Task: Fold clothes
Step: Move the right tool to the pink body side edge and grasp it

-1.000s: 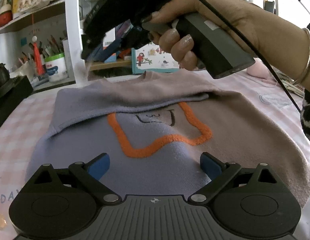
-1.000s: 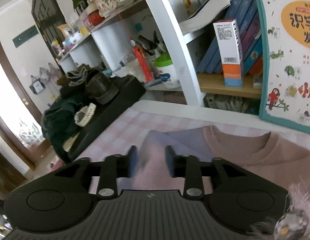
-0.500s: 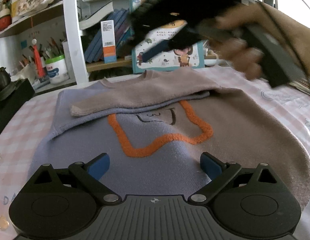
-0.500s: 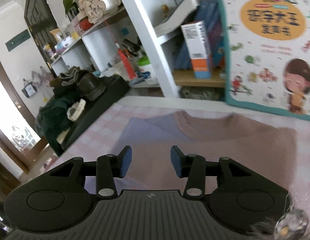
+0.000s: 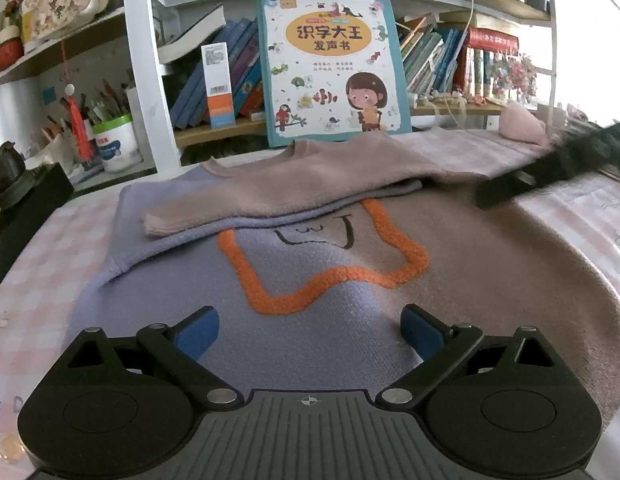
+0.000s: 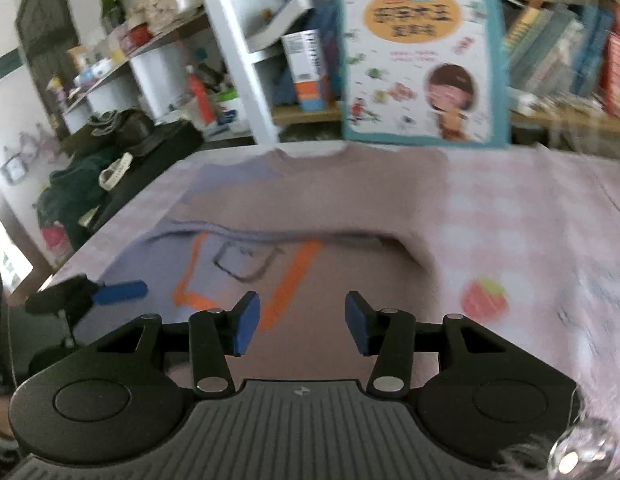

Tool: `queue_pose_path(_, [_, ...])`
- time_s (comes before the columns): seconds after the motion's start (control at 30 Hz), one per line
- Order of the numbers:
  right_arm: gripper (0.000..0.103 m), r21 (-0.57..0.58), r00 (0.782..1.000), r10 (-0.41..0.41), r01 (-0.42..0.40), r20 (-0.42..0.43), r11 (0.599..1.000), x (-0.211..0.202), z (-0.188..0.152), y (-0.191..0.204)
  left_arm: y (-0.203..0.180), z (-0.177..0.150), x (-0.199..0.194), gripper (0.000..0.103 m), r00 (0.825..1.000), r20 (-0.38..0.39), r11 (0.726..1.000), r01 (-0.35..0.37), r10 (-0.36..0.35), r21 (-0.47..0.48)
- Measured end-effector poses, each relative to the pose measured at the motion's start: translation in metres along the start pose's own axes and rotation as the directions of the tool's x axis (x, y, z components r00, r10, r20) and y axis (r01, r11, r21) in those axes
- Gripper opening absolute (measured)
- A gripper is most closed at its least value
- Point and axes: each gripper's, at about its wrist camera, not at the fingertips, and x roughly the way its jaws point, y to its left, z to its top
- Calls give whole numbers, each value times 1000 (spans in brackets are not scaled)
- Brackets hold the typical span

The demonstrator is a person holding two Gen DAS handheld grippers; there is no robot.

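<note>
With both jaws spread and empty, I am facing the sweater (image 5: 317, 312), its folded sleeve (image 5: 278, 196) lying crosswise at 12 o'clock, nearer my left gripper (image 5: 310, 330).

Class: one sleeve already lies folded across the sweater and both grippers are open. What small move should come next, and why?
Probably lower the left gripper onto the sweater hem below it and pinch: its fingers are open over the hem, and the sleeve already lies across the chest.
</note>
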Motion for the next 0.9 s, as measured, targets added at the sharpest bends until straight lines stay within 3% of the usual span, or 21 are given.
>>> queue_pose_path(0.27, [45,136,998,-62,61,8,989,-37,-37,-28,18,-2,-22,99,1000,-4,1000,-27,27,-3])
queue_pose_path(0.47, [45,186,995,-98,97,-7,978,-52,-56,-42,63,-7,-43,98,983,-80,981,-172,165,-89])
queue_pose_path(0.67, [45,219,997,-74,78,-25,973,-53,-65,-43,95,-18,-53,96,969,-138,959,-227,204,-173])
queue_pose_path(0.9, [41,213,999,-23,31,-40,977,-46,-62,-39,117,-29,-45,68,964,-203,944,-220,172,-244])
